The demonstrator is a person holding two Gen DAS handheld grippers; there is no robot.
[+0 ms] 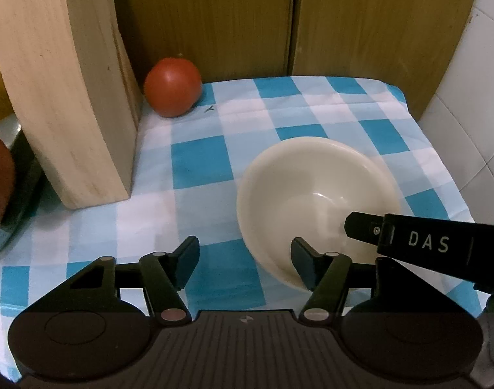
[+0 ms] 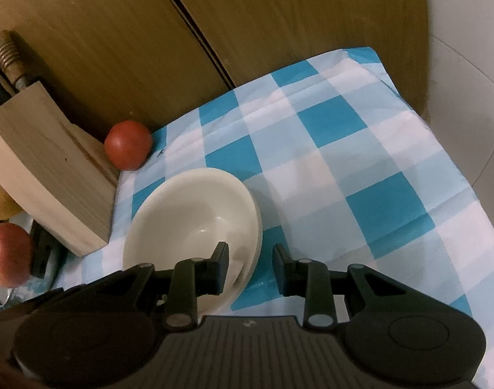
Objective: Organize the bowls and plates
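A cream bowl (image 1: 311, 188) stands on the blue-and-white checked cloth (image 1: 198, 165); it also shows in the right wrist view (image 2: 188, 214). My left gripper (image 1: 243, 259) is open, its right finger over the bowl's near rim, its left finger over the cloth. My right gripper (image 2: 250, 269) is open and straddles the bowl's near right rim: one finger inside the bowl, the other outside over the cloth. A right gripper finger (image 1: 409, 236) reaches into the bowl in the left wrist view.
A wooden knife block (image 1: 68, 90) stands left of the bowl, with a tomato (image 1: 172, 87) behind it against the wooden cabinet doors (image 1: 279, 16). An apple (image 2: 7, 253) lies at far left. The cloth (image 2: 360, 178) ends at a white tiled wall (image 1: 467, 97) on the right.
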